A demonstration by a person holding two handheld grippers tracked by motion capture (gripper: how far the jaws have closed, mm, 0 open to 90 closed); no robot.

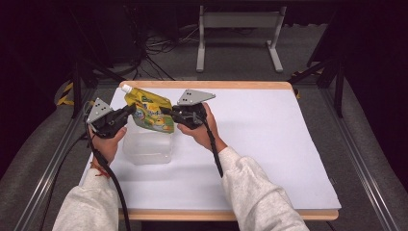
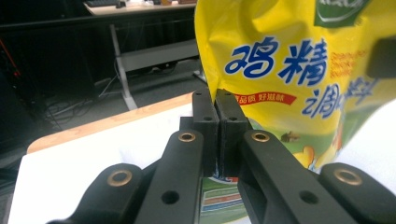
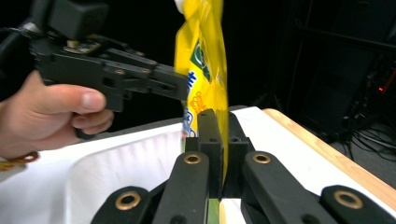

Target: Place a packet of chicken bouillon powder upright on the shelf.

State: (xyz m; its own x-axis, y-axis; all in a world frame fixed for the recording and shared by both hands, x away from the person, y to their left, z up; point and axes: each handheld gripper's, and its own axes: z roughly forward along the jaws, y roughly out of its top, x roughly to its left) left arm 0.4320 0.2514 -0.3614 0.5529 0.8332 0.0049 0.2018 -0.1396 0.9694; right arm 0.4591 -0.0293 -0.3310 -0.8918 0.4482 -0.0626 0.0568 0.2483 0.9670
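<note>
A yellow spouted pouch (image 1: 149, 113) with a white cap (image 1: 126, 88) hangs upright above a clear plastic container (image 1: 146, 147) on the white mat. My left gripper (image 1: 129, 110) is shut on the pouch's left edge, and my right gripper (image 1: 167, 111) is shut on its right edge. In the left gripper view the jaws (image 2: 216, 95) pinch the pouch (image 2: 289, 70) at its side seam, below the blue printed characters. In the right gripper view the jaws (image 3: 220, 119) clamp the pouch (image 3: 203, 60) edge-on, with the left gripper (image 3: 116, 74) and its hand (image 3: 51, 112) beyond.
The white mat (image 1: 260, 139) covers a wooden table (image 1: 226, 214), with open room to the right of my hands. Metal rails (image 1: 358, 159) run along both sides. A grey stand (image 1: 238, 21) and cables lie on the floor behind the table.
</note>
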